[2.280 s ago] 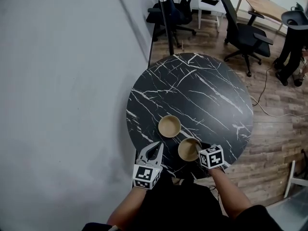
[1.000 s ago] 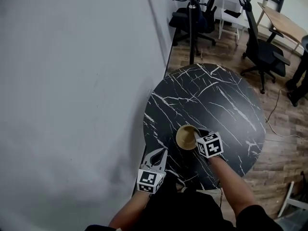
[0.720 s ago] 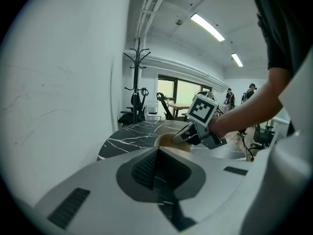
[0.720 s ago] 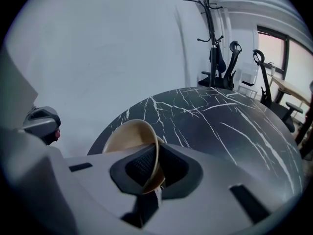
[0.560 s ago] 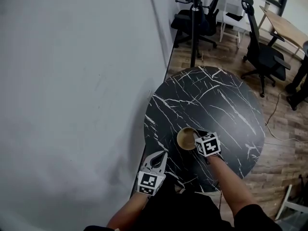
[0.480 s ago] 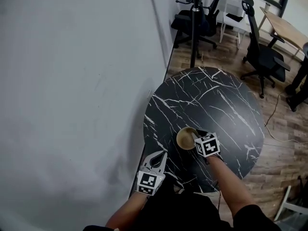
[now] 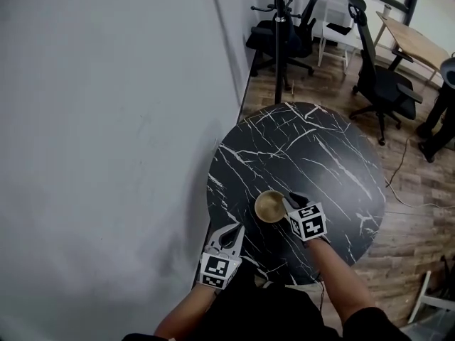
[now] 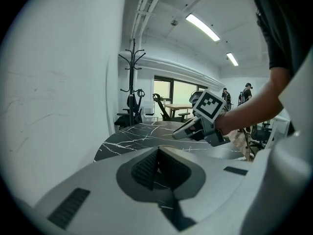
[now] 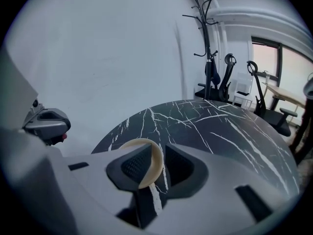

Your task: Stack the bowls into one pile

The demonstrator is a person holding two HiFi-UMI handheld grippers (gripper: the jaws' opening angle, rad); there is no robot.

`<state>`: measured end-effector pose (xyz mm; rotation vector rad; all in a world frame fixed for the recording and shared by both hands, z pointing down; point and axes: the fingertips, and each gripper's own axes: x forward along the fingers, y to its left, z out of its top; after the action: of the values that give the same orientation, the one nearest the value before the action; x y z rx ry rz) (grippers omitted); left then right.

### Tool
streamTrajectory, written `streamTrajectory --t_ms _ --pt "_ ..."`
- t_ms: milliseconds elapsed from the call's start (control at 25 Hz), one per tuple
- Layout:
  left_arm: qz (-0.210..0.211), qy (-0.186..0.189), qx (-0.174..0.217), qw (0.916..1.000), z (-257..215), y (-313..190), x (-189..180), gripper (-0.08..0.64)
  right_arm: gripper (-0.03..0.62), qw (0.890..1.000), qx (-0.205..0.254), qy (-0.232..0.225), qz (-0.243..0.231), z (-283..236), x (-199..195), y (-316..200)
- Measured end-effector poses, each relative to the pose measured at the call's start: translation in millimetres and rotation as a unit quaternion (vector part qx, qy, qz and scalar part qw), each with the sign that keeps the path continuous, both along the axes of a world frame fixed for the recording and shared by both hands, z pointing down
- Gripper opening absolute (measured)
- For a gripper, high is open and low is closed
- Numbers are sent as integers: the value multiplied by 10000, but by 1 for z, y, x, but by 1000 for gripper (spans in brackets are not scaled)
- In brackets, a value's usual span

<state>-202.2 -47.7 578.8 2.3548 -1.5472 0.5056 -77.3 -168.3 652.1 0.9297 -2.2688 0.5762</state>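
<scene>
Jaws of the right gripper (image 7: 290, 202) have just been opening, with the bowl (image 7: 270, 207) rim loose between them.
Left gripper (image 7: 232, 230) jaws sit closed on nothing, over the desk (image 7: 313, 155) edge.

- This is looking like an office: black swivel chairs (image 7: 377, 84) are standing on a wood-plank floor (image 7: 419, 212).
- A pale wooden desk (image 7: 416, 45) is sitting at the far side, near a window (image 8: 181, 89).
- A black coat stand (image 7: 276, 20) is standing by the plain white wall (image 7: 106, 119), behind a round black marble-look surface (image 7: 320, 148).
- Strip lights (image 8: 205, 27) are glowing on the ceiling, with pipes (image 8: 146, 9) running along it.
</scene>
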Motion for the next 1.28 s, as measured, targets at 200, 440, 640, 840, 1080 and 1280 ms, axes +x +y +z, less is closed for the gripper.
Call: streamTrajectory --t_ms 200,440,640,840,1080,1280 --pt "132 54 39 9999 -8 -2 13 12 54 9991 311 -193 229 -24 17 15" --pt "279 122 15 9995 -13 -11 27 12 9 9943 960 -324 336 -67 31 29" --pt "337 176 122 9992 -27 -17 42 12 9 9887 1197 -685 583 -94 50 50" --pt "506 97 131 9986 -27 -13 63 12 9 9837 1302 -801 947 -103 83 75" --pt "719 189 244 9969 -35 -12 97 12 9 9742 1789 -737 1159 -125 124 80" --pt "788 308 298 9960 -40 -8 120 12 9 9659 2123 -730 1290 -144 150 81"
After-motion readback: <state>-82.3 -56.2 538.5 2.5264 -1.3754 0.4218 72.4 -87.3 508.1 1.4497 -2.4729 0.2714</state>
